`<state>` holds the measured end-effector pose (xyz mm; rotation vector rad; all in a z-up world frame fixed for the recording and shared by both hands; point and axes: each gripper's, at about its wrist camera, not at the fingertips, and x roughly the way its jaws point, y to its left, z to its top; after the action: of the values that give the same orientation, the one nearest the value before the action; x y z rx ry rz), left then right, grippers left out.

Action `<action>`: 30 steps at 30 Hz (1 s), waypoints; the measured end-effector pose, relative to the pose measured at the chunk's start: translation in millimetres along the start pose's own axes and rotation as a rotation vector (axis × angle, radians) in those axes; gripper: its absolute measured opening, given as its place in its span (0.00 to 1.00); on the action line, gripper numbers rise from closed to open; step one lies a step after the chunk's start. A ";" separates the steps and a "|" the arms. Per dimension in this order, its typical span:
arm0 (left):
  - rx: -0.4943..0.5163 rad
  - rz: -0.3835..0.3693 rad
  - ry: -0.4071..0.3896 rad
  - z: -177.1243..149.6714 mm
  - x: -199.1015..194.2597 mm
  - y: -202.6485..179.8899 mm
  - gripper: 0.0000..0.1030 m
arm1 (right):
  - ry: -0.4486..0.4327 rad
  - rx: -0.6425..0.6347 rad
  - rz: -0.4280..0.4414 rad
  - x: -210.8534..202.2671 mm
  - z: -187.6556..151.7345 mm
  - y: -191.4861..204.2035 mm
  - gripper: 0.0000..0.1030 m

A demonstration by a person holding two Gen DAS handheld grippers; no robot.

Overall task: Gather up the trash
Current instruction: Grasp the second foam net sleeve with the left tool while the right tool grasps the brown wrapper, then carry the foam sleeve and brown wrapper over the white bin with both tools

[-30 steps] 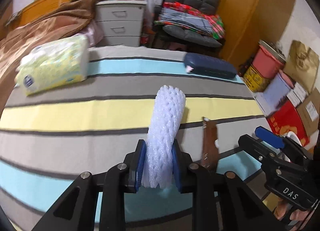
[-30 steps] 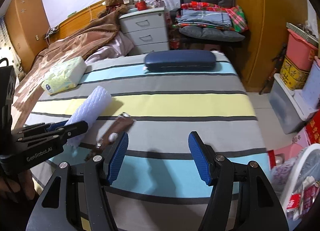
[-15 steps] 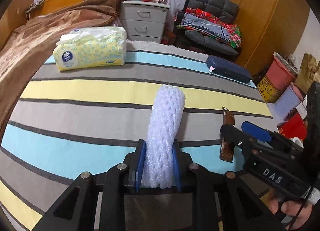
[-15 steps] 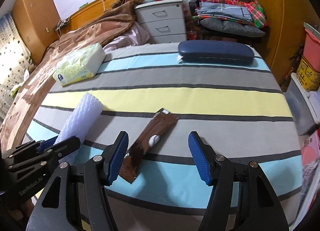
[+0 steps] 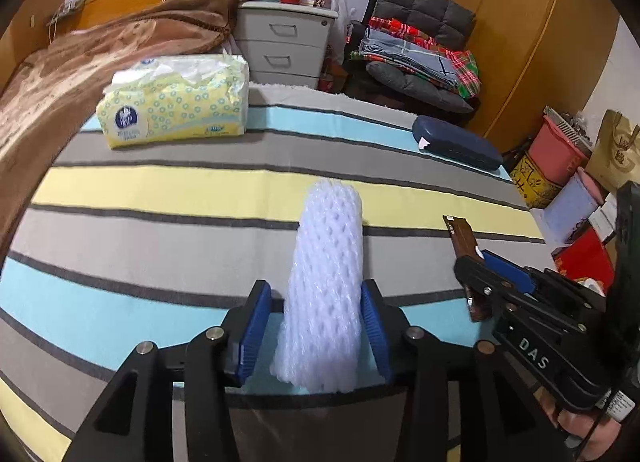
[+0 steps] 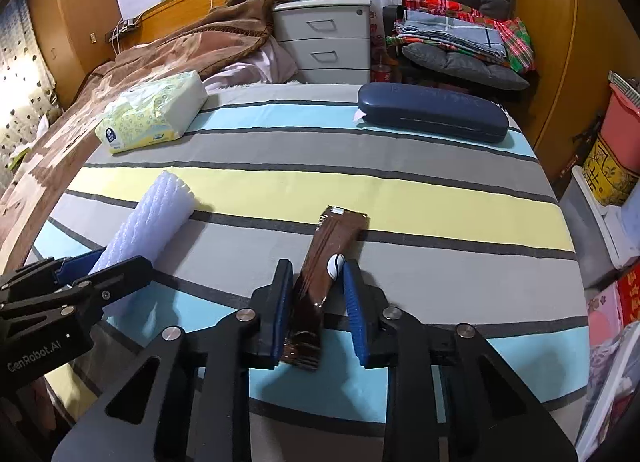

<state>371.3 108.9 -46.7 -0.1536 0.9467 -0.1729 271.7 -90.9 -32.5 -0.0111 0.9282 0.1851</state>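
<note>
Left gripper [image 5: 316,326] jaws part-open, loosely flanking white foam net [image 5: 326,290] — right gripper [image 6: 318,310] jaws narrowed around brown wrapper [image 6: 326,270] (contact unclear), striped bedspread [image 6: 420,190].

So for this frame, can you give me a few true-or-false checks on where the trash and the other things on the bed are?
1. The brown wrapper lies between the fingers of the right gripper. True.
2. The tissue pack sits on the nightstand. False: it is on the striped bed, beside the brown blanket.
3. The white foam sleeve lies between the fingers of the left gripper. True.
4. The blue glasses case lies open. False: it is closed, at the far end of the bed.
</note>
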 end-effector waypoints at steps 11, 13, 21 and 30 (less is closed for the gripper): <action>0.023 -0.017 -0.004 0.2 -0.9 -7.9 0.25 | -0.011 0.013 0.014 -0.4 -0.9 0.4 0.17; 0.021 -0.017 -0.012 -0.2 -5.0 -9.2 0.25 | -0.014 0.015 0.019 -2.1 -1.7 -0.5 0.17; 0.031 -0.031 -0.034 -8.4 -30.2 -23.8 0.25 | -0.045 0.040 0.033 -21.5 -4.9 -4.5 0.17; 0.068 -0.043 -0.063 -28.5 -65.7 -55.3 0.25 | -0.097 0.064 0.025 -59.6 -18.5 -18.0 0.17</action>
<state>306.0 67.5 0.2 -0.1163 0.8742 -0.2379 225.1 -119.4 2.6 0.0684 0.8369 0.1776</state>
